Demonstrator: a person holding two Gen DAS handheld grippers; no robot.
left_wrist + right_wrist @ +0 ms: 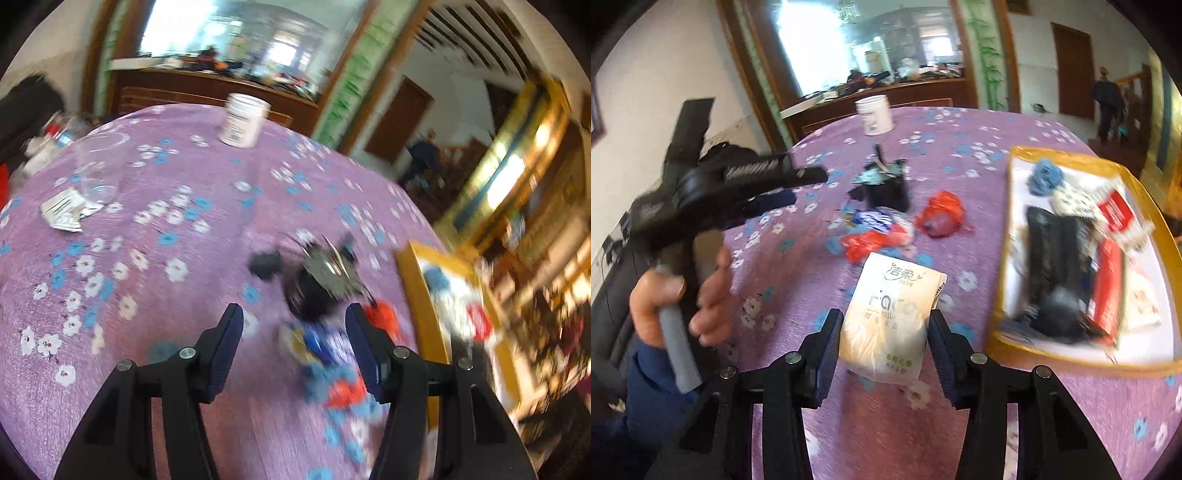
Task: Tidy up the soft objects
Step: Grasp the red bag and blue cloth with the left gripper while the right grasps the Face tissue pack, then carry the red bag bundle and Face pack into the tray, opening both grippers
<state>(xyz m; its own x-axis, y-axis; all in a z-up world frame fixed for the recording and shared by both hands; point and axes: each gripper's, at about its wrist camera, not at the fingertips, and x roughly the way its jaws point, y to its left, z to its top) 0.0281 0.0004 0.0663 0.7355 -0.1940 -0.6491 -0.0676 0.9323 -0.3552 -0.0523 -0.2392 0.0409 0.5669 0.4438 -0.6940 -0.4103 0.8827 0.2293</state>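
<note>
My right gripper is open around a cream tissue pack lying on the purple flowered tablecloth; its fingers do not press it. My left gripper is open and empty above a blurred blue, white and red wrapper pile; it also shows in the right wrist view, held in a hand. A black item with silver foil lies beyond the pile, and a red crumpled bag lies to the right of the pile. A yellow-rimmed tray at right holds several soft items.
A white jar stands at the table's far edge. In the left wrist view a clear glass and a silver foil packet lie at the left. Cabinets and a mirror stand behind the table.
</note>
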